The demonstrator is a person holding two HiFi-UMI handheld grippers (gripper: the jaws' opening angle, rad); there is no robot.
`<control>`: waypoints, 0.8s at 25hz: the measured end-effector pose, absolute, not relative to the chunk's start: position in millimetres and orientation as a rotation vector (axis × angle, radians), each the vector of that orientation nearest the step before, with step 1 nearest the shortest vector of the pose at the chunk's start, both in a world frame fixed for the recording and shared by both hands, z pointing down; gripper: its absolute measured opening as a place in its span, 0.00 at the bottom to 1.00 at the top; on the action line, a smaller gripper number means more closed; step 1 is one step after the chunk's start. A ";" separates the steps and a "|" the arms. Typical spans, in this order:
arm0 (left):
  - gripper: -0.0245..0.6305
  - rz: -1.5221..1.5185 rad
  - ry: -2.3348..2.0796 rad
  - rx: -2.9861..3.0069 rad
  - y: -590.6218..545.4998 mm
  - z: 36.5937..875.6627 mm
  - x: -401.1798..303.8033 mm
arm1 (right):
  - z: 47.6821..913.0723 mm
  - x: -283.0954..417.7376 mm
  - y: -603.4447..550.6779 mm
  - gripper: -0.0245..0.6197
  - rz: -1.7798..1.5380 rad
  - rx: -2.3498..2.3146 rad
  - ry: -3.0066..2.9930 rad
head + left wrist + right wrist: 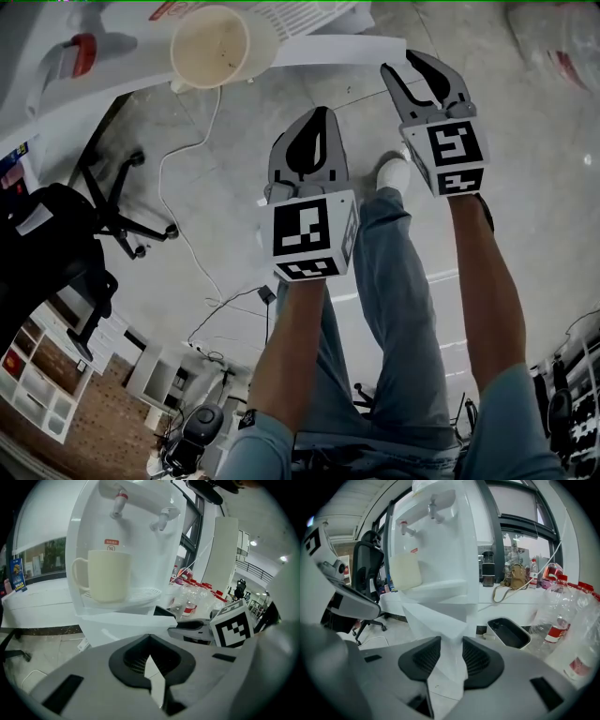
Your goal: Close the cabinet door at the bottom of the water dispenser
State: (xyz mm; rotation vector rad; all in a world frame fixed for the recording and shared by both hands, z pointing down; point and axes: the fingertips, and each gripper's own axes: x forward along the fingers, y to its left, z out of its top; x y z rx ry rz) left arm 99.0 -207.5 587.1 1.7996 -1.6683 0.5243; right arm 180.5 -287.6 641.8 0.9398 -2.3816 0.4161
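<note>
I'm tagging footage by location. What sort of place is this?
Probably an office or workspace: a water dispenser with a cup, a wheeled office chair, and plastic bottles.

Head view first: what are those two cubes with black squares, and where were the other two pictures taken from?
No robot here: a person holds a pair of tongs in each hand, and the marked cubes are part of them. The head view comes from a camera on the person's head, looking down at the left tongs, the right tongs and the floor. The other two pictures come from a camera riding on each pair. Both face a white dispenser with a cup on its tray. The left tongs are shut and empty. The right tongs stand apart, with the dispenser's door showing between them; whether they touch it, I cannot tell.
</note>
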 end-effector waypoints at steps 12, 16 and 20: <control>0.05 0.528 -1.701 1.834 -232.3 574.4 99.8 | 643.0 178.0 -330.7 0.25 0.504 1.015 -2.372; 0.05 0.521 -1.714 1.831 -238.3 573.0 94.8 | 642.6 172.1 -346.4 0.25 0.522 1.035 -2.375; 0.05 0.526 -1.726 1.825 -240.4 570.4 92.2 | 642.0 171.0 -359.0 0.24 0.547 1.047 -2.379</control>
